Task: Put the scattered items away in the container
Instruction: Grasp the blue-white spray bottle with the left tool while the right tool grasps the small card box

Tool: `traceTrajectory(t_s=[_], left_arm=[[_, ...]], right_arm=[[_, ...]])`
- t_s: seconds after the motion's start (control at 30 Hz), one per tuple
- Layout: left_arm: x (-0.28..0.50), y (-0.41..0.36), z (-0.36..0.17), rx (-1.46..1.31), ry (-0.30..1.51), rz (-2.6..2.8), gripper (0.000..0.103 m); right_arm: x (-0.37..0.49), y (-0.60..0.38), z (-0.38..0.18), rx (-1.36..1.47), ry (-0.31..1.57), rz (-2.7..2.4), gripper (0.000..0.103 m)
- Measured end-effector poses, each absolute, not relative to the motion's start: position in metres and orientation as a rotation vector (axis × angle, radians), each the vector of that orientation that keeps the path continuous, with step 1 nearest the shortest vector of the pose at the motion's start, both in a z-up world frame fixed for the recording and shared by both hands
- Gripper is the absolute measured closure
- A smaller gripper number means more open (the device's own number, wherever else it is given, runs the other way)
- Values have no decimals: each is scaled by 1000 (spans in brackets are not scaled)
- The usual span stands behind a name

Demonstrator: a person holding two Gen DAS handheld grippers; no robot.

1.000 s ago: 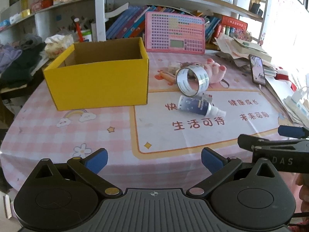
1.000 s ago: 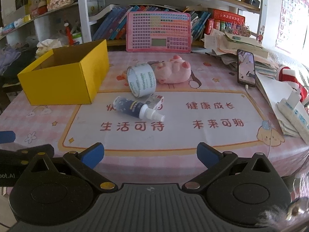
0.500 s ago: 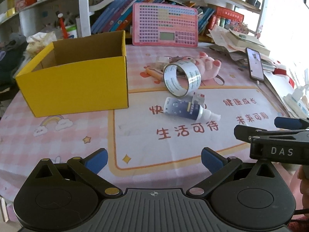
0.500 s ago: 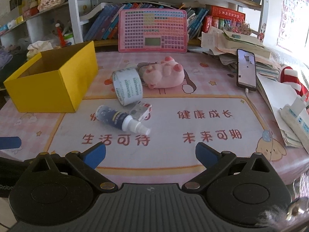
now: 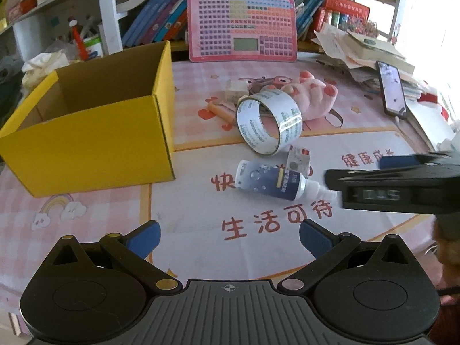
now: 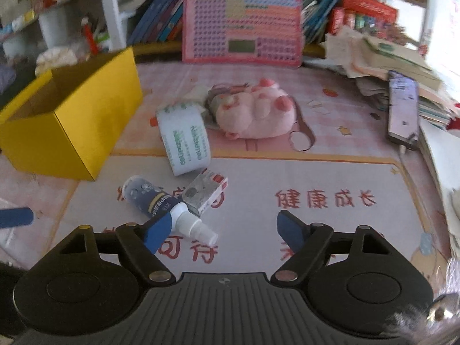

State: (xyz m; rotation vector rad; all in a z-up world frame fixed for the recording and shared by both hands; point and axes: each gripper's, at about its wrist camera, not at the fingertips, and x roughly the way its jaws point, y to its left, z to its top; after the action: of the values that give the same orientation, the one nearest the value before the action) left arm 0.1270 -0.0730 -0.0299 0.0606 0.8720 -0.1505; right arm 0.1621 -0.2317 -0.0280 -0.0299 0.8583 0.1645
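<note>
Reaching: right tool (image 6: 221, 231), jaws spread, closing, nothing gripped
Bottle: spray bottle (image 6: 161, 204) lying flat, nozzle toward tool

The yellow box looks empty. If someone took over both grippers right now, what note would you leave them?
Left gripper: open, empty, over the mat's near edge.
Right gripper: jaws open but just been closing, nothing gripped; nearing the spray bottle.
Box: upright at the left, nothing visible inside.
Still on the table: spray bottle, small carton against it, tape roll on edge, pink plush behind.
Done: nothing packed.
Left: move every item into the box, probably the bottle first.
</note>
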Motion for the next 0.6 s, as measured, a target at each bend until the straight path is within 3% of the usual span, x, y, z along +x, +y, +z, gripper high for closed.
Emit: traceTrajectory(t_s=[0.6], left_arm=[[158, -85, -30, 89, 935, -87, 0]], right_arm=[[244, -217, -55, -41, 985, 284, 38]])
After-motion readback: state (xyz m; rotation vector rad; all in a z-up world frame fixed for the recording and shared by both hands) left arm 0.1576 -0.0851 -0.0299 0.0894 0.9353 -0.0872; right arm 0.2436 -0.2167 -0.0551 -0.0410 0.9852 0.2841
